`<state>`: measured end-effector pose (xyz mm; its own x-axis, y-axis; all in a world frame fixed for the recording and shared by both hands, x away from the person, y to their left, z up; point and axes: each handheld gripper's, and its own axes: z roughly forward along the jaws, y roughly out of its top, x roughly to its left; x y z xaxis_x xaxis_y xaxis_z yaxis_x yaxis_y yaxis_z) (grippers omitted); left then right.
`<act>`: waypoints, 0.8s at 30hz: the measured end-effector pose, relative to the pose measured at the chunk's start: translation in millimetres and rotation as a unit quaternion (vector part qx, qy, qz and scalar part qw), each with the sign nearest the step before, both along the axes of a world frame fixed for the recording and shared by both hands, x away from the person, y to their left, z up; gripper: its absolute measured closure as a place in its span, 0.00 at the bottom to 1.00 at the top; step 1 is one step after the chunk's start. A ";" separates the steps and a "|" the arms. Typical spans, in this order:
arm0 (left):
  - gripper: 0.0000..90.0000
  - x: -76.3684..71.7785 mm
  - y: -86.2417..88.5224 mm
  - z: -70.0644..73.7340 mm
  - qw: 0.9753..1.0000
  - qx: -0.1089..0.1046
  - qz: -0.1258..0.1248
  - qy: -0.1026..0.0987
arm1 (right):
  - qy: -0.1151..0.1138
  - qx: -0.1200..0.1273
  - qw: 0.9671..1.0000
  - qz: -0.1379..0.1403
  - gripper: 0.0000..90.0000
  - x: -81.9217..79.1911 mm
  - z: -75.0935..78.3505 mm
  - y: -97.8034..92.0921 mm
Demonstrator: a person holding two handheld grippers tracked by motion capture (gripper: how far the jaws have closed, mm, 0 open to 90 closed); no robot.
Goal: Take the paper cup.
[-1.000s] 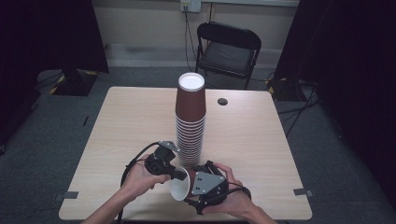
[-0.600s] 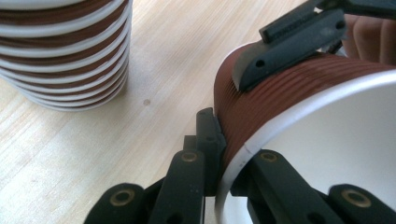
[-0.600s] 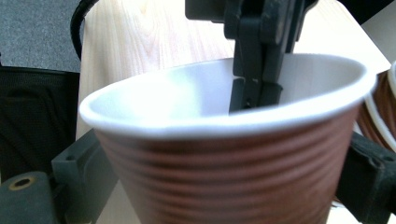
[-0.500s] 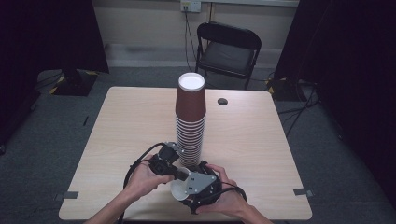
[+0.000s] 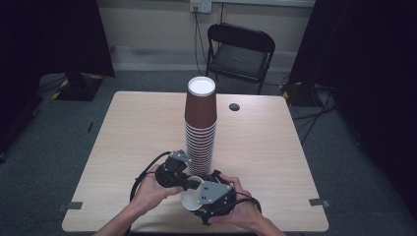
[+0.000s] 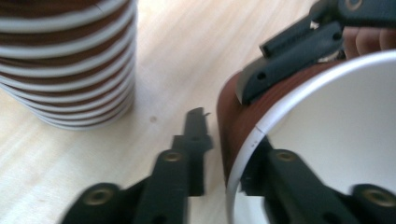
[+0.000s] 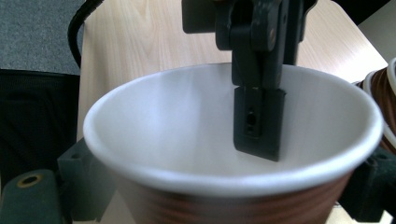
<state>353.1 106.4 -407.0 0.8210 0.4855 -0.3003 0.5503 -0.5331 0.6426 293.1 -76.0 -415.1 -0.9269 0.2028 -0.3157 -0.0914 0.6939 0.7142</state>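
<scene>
A single brown paper cup (image 5: 188,201) with a white inside lies tilted near the table's front edge, its mouth toward the person. My right gripper (image 5: 195,197) is shut on the cup's sides; its jaws flank the cup (image 7: 224,140) low in the right gripper view. My left gripper (image 5: 188,184) straddles the rim (image 6: 243,149), one jaw inside the cup and one outside, with a narrow gap at the outer jaw. A tall stack of upturned brown cups (image 5: 200,128) stands just behind both grippers.
The wooden table (image 5: 137,128) has bare room left and right of the stack. A small dark disc (image 5: 234,106) lies at the back right. A black folding chair (image 5: 241,49) stands beyond the far edge. Cables trail from the grippers toward the person.
The right gripper and the cup have shifted slightly left and toward the person. The left gripper has stayed at the cup's rim.
</scene>
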 end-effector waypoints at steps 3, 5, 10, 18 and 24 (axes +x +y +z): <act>0.73 -1.2 0.7 -1.1 1.000 0.000 0.000 -0.021 | 0.009 0.002 1.000 -0.005 0.11 0.5 -2.4 -0.2; 0.69 -2.6 2.5 -1.0 0.999 -0.004 0.009 -0.033 | 0.015 0.002 1.000 -0.007 0.11 1.3 -3.4 -0.7; 0.50 -4.5 8.8 2.0 0.998 -0.010 0.038 -0.050 | 0.022 0.012 1.000 -0.015 0.11 2.8 -2.7 -3.8; 0.34 -9.5 16.4 0.5 0.992 -0.031 0.059 -0.109 | 0.033 0.023 0.999 -0.025 0.11 4.5 -5.0 -8.0; 0.28 -12.5 17.8 -0.3 0.989 -0.040 0.069 -0.123 | 0.046 0.036 0.998 -0.039 0.11 8.3 -6.9 -13.3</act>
